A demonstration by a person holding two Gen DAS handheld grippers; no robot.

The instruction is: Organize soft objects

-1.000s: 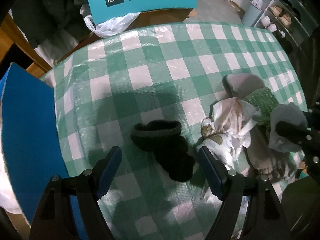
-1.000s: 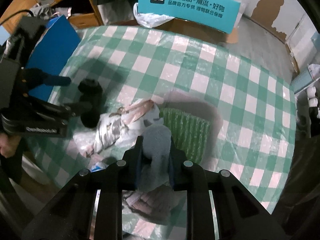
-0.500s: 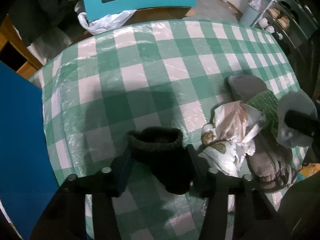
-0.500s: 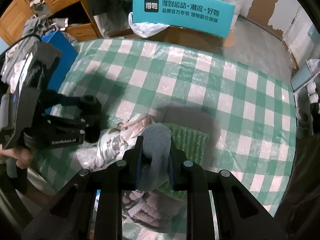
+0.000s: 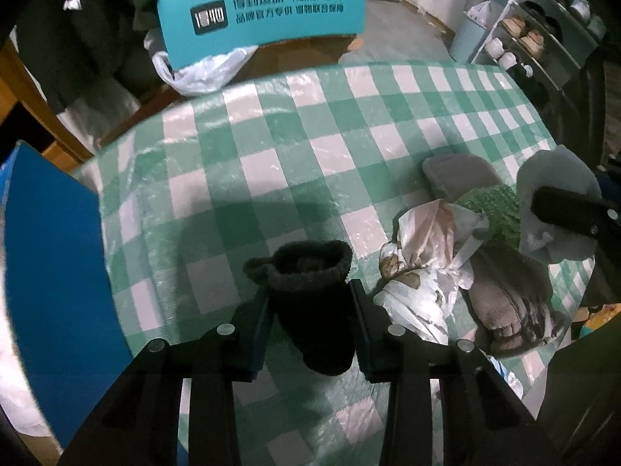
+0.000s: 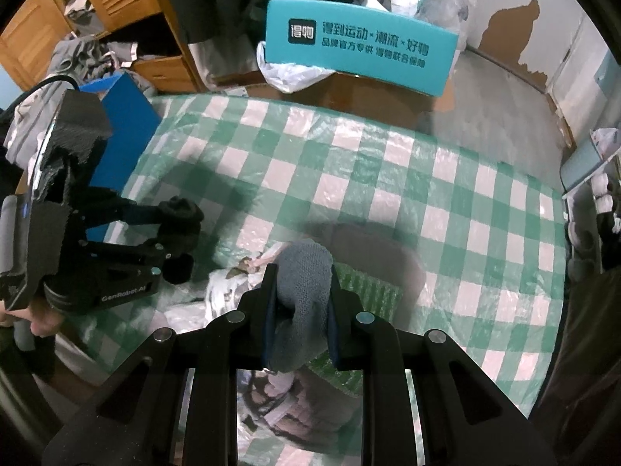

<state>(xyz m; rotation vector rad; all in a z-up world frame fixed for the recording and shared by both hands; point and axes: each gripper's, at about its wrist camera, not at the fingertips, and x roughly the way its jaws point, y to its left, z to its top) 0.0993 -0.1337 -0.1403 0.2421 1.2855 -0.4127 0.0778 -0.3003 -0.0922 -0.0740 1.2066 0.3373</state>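
Steeply downward, the left gripper (image 5: 312,303) jaws are closing on the black sock (image 5: 310,295), the right gripper (image 6: 300,306) pinching a grey sock (image 6: 302,283).

Dim indoor light, heavy fisheye in both views

Corners go black and edges bend hard. The plastic-covered checked cloth (image 5: 310,147) throws soft glare patches, dark blurry shadows fall across it, colours look murky, and the near fingers (image 6: 268,310) look slightly soft.
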